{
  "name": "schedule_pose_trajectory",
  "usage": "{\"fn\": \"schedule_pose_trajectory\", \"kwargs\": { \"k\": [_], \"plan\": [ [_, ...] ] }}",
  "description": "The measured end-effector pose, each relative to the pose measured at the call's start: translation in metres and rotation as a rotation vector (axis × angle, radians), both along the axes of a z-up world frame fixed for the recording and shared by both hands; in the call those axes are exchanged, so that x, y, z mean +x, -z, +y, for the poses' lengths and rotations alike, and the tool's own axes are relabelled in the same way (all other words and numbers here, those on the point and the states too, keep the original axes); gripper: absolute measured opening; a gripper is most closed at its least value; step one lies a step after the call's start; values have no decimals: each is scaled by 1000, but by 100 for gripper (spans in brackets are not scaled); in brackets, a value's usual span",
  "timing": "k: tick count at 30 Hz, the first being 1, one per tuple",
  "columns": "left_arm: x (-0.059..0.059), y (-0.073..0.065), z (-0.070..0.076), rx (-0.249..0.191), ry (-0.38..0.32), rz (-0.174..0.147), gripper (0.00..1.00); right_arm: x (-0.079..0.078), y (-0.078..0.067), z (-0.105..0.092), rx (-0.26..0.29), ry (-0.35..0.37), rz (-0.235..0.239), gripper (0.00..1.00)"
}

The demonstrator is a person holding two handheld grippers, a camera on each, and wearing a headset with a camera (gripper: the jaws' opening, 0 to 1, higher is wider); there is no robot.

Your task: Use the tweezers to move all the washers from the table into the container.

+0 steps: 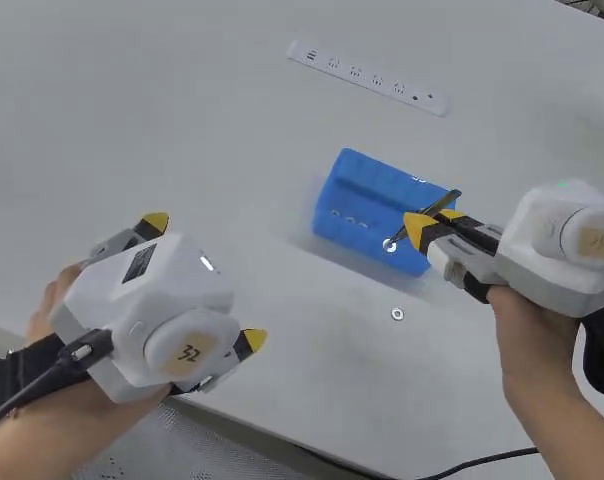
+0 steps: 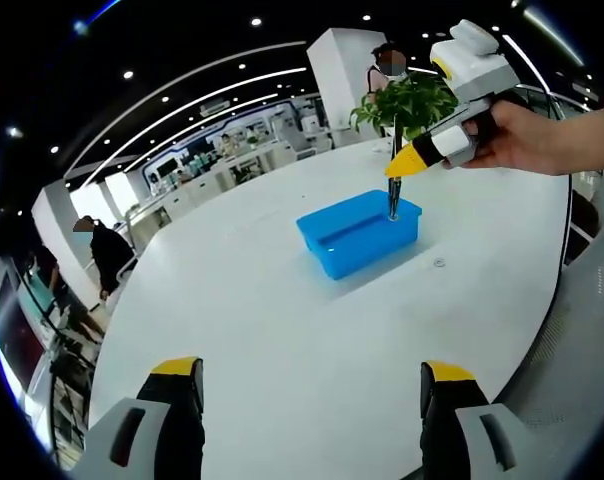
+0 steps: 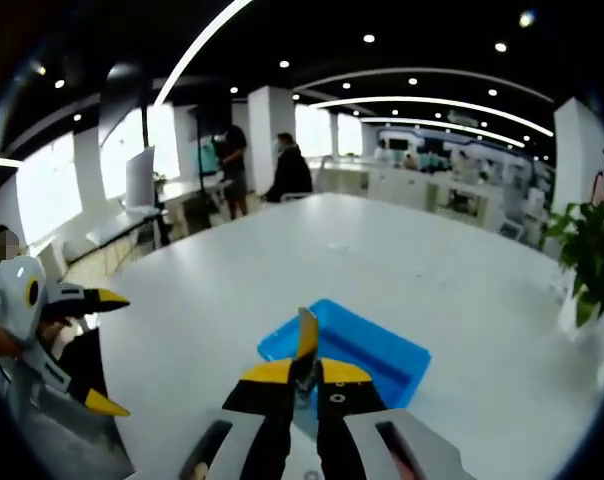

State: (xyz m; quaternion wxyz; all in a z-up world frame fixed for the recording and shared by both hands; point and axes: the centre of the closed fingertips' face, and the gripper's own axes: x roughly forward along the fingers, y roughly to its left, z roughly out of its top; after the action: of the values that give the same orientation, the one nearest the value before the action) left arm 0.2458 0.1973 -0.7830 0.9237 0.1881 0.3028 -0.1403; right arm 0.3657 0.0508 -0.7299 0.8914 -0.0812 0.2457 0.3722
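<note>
task looks partway done. right gripper [image 1: 427, 225] is clenched tight on the tweezers [image 1: 419, 220], tips angled down at the near wall of the blue container [image 1: 372, 185]. a tiny ring at the tweezer tips looks like a held washer [image 1: 389, 246]. it sits right at the container's near edge, can't tell if it's past the rim or just in front. in the left gripper view the tweezers [image 2: 393, 190] hang tip-down over the right end of the container [image 2: 347, 245], so my guess is this one is about to be dropped

loose washer [image 1: 397, 314] lies flat on the white table [image 1: 182, 120], near the container's front and apart from it. same one shows in the left gripper view [image 2: 439, 263]. it's the one loose washer i can make out, so that one is left to fetch

container contents: open-top blue tray with a row of small pale rings along the near inner side. probably washers delivered already, too small to be sure or to count

left gripper [image 1: 202, 282] is idle, jaws spread wide with nothing between them, held low by the near table edge, well apart from the container

power strip [image 1: 367, 78] on the far side, not involved
</note>
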Motion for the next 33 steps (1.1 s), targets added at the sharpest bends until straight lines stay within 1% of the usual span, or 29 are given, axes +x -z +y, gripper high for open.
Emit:
{"fn": "schedule_pose_trajectory", "kwargs": {
  "k": [5,7,9,11,14,16,19,24,29,31,32,33],
  "plan": [
    [0,1,0,2,2,2,91,8,-7,4,4,-2,-25,4],
    [0,0,0,6,2,0,91,13,-8,6,3,-1,-32,4],
    [0,0,0,5,0,-2,91,17,-6,7,1,1,-37,4],
    [0,1,1,1,-5,6,91,22,-3,8,-6,4,-39,4],
    [0,1,1,0,-9,2,91,29,1,9,-13,9,-39,4],
    [0,1,1,1,-9,5,92,32,3,9,-23,9,-41,4],
    [1,1,1,8,-10,-1,92,38,9,8,-39,9,-41,4],
    [0,1,1,3,-12,4,92,46,24,7,-67,10,-29,4],
    [0,2,1,2,-13,7,91,52,37,9,-78,10,-17,4],
    [0,2,1,0,-13,8,91,57,42,9,-84,8,-12,4],
    [0,3,1,-1,-12,11,91,60,47,11,-90,5,-8,4],
    [0,3,1,0,-12,12,91,60,49,11,-94,4,-4,4]
  ]
}}
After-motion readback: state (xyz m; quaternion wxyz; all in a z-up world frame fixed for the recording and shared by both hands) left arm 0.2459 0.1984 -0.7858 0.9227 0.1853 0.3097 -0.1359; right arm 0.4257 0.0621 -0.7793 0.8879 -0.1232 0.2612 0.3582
